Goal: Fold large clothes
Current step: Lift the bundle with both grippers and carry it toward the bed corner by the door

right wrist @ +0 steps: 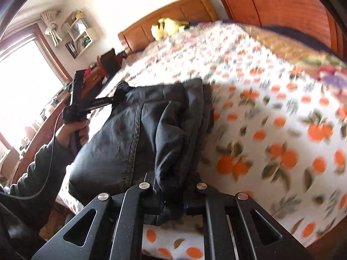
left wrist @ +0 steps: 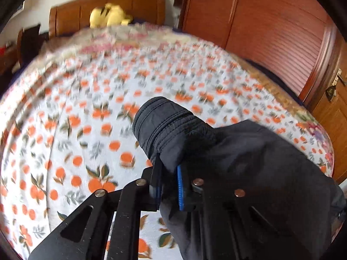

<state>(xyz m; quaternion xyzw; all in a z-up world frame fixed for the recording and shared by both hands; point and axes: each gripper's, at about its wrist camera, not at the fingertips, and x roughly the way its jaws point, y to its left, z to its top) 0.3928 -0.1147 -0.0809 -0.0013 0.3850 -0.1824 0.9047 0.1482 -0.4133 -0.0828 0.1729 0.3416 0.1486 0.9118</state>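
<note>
A large black garment (left wrist: 249,151) hangs in the air above the bed, held by both grippers. My left gripper (left wrist: 169,173) is shut on a stitched band end of it, which sticks out past the blue-padded fingers (left wrist: 180,186). My right gripper (right wrist: 171,192) is shut on a bunched fold of the same garment (right wrist: 134,138). In the right wrist view the left gripper (right wrist: 117,96) shows at the far end of the garment, held by a hand. The cloth sags between the two grippers.
The bed has a white sheet with orange fruit print (left wrist: 86,130), also seen in the right wrist view (right wrist: 271,130). A yellow plush toy (left wrist: 108,15) lies by the wooden headboard (left wrist: 141,6). A wooden wardrobe (left wrist: 260,21) stands at the right. A window (right wrist: 26,75) and shelf (right wrist: 78,34) are left.
</note>
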